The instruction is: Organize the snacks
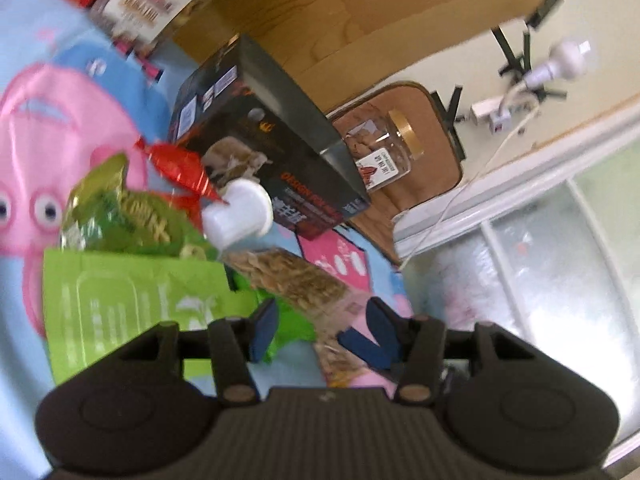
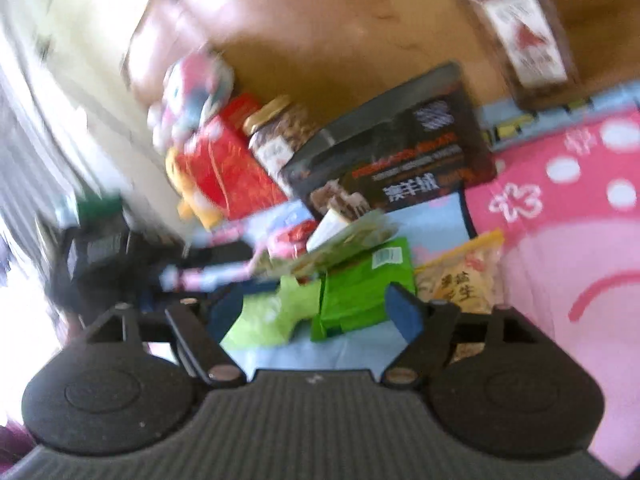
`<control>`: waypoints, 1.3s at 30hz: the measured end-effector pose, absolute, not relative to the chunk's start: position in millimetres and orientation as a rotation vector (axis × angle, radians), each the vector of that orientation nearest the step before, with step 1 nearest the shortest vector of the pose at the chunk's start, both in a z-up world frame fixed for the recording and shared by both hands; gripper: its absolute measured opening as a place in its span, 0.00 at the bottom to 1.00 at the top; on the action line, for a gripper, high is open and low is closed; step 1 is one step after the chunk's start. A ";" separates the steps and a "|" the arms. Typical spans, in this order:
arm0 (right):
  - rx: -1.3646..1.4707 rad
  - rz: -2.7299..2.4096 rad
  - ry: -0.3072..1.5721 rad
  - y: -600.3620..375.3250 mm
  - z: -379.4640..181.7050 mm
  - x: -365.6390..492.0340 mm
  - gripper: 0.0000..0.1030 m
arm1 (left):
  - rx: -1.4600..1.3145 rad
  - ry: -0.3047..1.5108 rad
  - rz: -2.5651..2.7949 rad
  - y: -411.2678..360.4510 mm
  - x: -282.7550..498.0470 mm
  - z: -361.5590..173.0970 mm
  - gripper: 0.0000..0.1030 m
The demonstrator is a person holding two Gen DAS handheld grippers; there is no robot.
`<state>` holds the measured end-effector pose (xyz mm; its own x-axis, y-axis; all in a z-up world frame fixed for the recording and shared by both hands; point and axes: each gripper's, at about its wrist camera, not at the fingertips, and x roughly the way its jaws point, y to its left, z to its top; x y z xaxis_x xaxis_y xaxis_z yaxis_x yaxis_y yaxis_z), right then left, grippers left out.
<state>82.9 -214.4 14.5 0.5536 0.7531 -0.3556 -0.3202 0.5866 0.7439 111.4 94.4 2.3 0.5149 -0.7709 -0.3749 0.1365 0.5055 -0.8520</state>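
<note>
**Snack pile lies straight ahead of both hand-held grippers, the left one nearer**

The snacks lie on a cartoon mat [image 1: 44,120] with a big pink figure, spread on what seems to be the floor. The largest thing is a dark box [image 1: 272,148]; it lies flat behind the pile, with its long axis running from near left to far right in the left wrist view. In front of it is the green bag [image 1: 132,304], and a clear packet of seeds or nuts [image 1: 296,276] lies beside it, its long axis pointing toward the left hand-held gripper [image 1: 320,332]. A white-capped tub [image 1: 240,212] and a small red wrapper [image 1: 180,168] rest on top of the pile.

The left hand-held gripper is released, its jaws apart, with the near end of the clear packet between the pads or just under them; I cannot tell if they touch. The right hand-held gripper [image 2: 316,312] is also released, and the green bag [image 2: 360,288] lies just ahead between its jaws. A yellow peanut bag [image 2: 464,276] lies to its right.

I judge the left hand-held gripper is nearer to a grasp, on the clear packet.
</note>
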 end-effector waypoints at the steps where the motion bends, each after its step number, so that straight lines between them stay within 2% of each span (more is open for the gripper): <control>1: 0.750 0.697 0.732 -221.8 12.8 86.7 0.78 | -0.912 0.861 -0.632 96.5 112.7 -0.3 0.60; 5: 0.937 0.672 0.756 -236.1 10.2 111.9 0.77 | -0.974 0.877 -0.604 91.1 124.8 -8.2 0.61; 6: 0.956 0.649 0.771 -234.4 8.4 120.0 0.71 | -0.972 0.884 -0.595 86.5 128.9 -10.3 0.59; 7: 0.963 0.643 0.788 -232.1 7.8 127.1 0.66 | -0.970 0.894 -0.588 82.0 131.6 -12.5 0.52; 8: 0.965 0.654 0.810 -228.1 6.0 132.2 0.52 | -0.970 0.905 -0.590 75.9 133.3 -15.0 0.47; 9: 0.956 0.665 0.834 -222.2 3.4 135.1 0.36 | -0.963 0.915 -0.593 71.4 134.8 -17.7 0.37; 10: 0.937 0.662 0.856 -215.9 1.4 134.5 0.26 | -0.954 0.927 -0.590 68.7 134.8 -19.5 0.34; 12: 0.895 0.651 0.879 -207.5 0.6 127.1 0.21 | -0.945 0.927 -0.613 68.0 131.7 -18.2 0.26; 22: 0.766 0.679 0.645 -202.6 48.9 79.1 0.20 | -0.716 0.758 -0.741 54.4 117.9 52.4 0.23; 28: 0.692 0.602 0.524 -190.8 76.0 122.0 0.20 | -0.597 0.682 -0.676 45.7 174.2 90.2 0.35; 31: 0.586 0.500 0.539 -174.7 72.1 156.6 0.23 | -0.577 0.743 -0.525 45.2 210.5 80.5 0.38; 33: 0.505 0.423 0.566 -169.0 67.5 162.2 0.31 | -0.582 0.749 -0.463 52.0 214.4 73.9 0.38; 37: 0.503 0.460 0.515 -193.5 55.7 119.4 0.32 | -0.621 0.690 -0.522 67.7 183.2 73.3 0.39; 38: 0.484 0.448 0.519 -200.0 51.4 104.5 0.35 | -0.626 0.676 -0.541 69.0 172.7 72.4 0.42; 39: 0.457 0.439 0.531 -202.6 47.7 92.5 0.43 | -0.633 0.676 -0.561 68.0 162.9 70.5 0.45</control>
